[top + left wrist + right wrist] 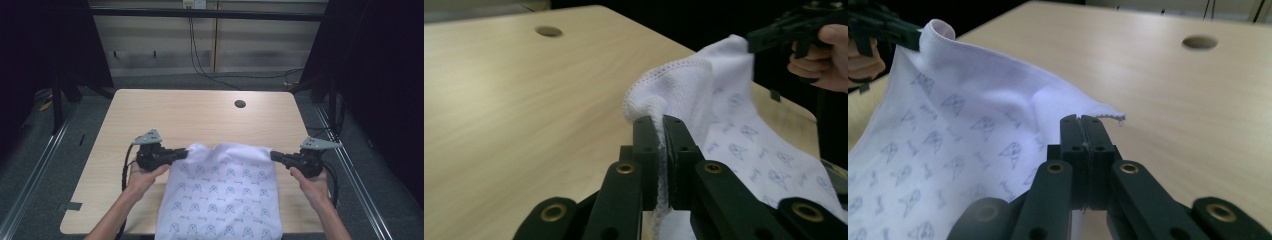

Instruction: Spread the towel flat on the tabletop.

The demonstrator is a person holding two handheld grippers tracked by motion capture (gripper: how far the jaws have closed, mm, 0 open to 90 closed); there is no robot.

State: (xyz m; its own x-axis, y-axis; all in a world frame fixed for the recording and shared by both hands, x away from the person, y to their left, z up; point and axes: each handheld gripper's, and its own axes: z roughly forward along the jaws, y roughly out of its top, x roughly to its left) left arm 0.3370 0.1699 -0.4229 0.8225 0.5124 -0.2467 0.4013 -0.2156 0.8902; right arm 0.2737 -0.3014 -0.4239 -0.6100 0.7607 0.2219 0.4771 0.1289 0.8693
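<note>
The left tongs (184, 154) are clenching the far left corner of a white printed cloth (220, 195); in the left gripper view the jaws are standing pressed together with a rolled, stitched edge of the cloth (684, 90) squeezed between them. The right tongs (274, 155) are clamping the far right corner of the same cloth, and in the right gripper view the jaws are meeting with a thin layer of fabric (973, 115) between them, a frayed tip poking out just past them. Between the two pairs of tongs the far edge of the cloth is sagging slightly and lifting off the bench (200, 112). The rest of the cloth is lying on the bench, running from the tongs back to its near edge and hanging over it. A round hole (240, 104) is sitting in the bench well beyond the cloth.
</note>
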